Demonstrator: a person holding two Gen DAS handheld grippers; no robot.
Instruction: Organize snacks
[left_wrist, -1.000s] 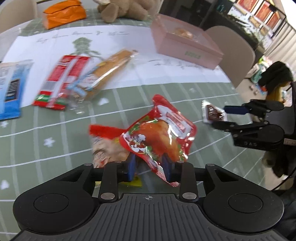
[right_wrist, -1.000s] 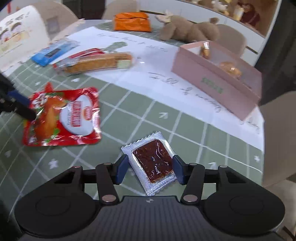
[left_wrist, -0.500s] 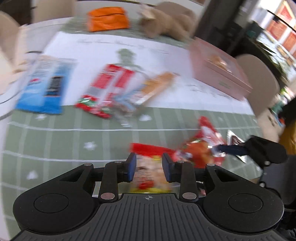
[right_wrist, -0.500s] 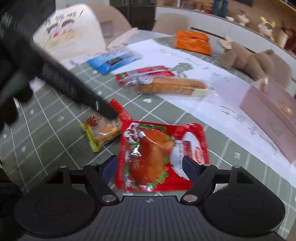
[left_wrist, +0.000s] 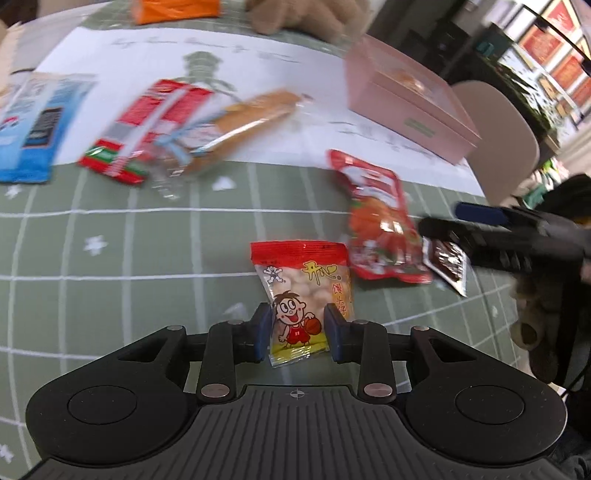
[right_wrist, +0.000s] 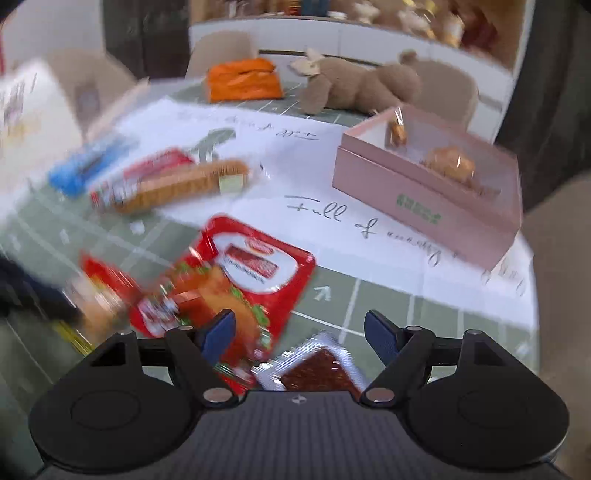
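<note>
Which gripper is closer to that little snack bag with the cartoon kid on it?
Left. The left gripper straddles the cartoon snack bag; the right gripper is off to its side, over the brown snack packet.

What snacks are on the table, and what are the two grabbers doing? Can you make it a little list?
Surface: green checked tablecloth with a white printed paper sheet
Left gripper: jaws either side of the small red-topped cartoon-boy snack packet; squeezing unclear
Right gripper: jaws wide, just opened, pressing nothing
Below right gripper: red chicken-picture pouch, silver packet with a brown slab
Box: pink cardboard box holding wrapped pastries
Also there: blue flat packet, long biscuit pack, orange bag, brown plush toy
</note>
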